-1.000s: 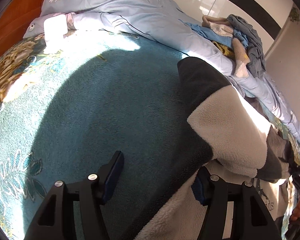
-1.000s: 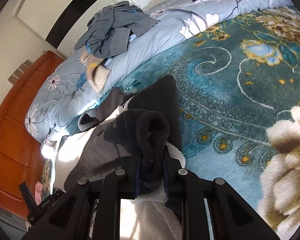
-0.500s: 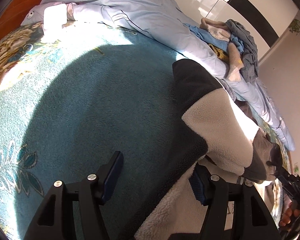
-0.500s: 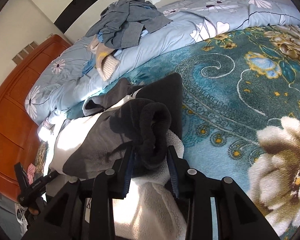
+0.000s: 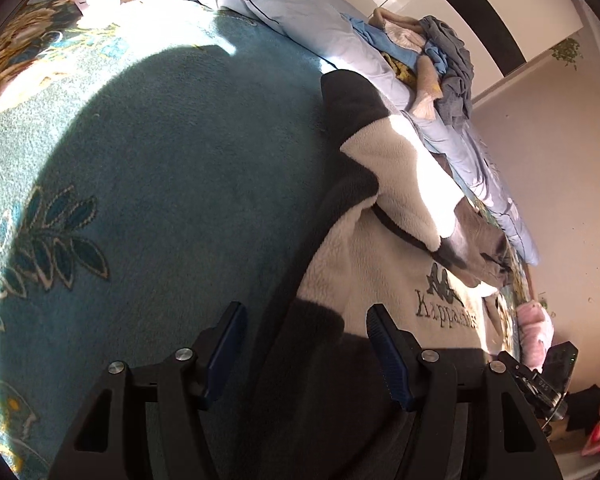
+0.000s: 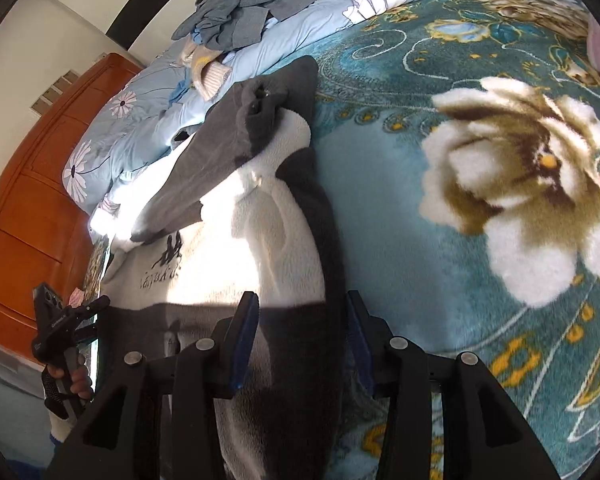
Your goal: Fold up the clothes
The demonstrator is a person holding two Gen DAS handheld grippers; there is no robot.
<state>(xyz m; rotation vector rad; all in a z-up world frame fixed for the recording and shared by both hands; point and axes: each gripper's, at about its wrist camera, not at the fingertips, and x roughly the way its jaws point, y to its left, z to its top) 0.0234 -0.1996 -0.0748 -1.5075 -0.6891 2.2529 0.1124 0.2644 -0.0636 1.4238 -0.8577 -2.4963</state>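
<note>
Both sleeves lie folded across the fleece sweatshirt [image 6: 260,240] on the bed, so left tongs [image 5: 306,344] gape empty while right tongs [image 6: 300,332], jaws just opened, hold nothing.

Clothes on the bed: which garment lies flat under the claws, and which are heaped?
The cream-and-grey fleece lies spread on the teal blanket. The blue-grey clothes pile sits heaped on the pale floral duvet.
</note>
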